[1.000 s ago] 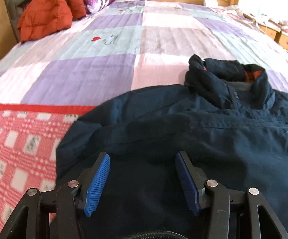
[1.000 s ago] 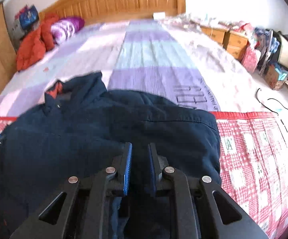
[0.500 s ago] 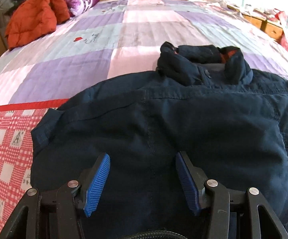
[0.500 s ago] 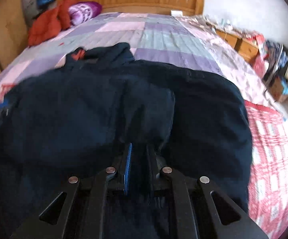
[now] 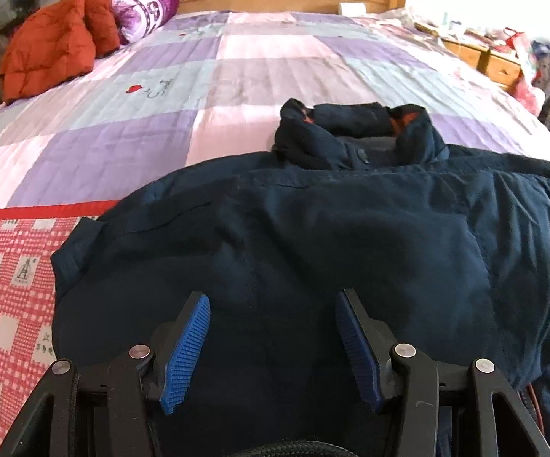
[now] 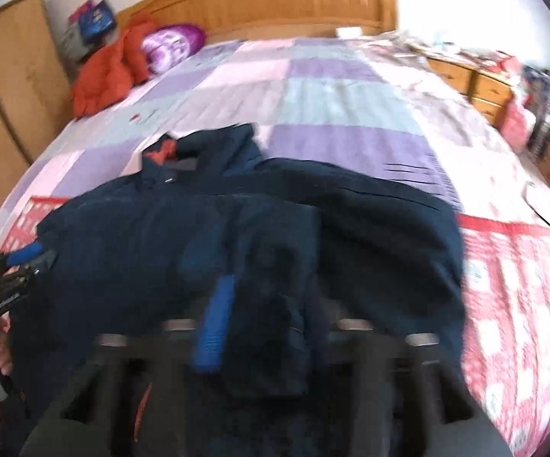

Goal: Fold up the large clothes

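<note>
Right gripper [image 6: 259,304] has spread wide since earlier, dropping its fold onto the jacket [image 5: 351,236].
I hold left gripper [image 5: 273,335] wide, empty; halving remains.

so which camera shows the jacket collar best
The left wrist view: the collar is sharp, with its button and orange lining visible. The right wrist view shows the collar too, but blurred by motion and off to the left.
</note>
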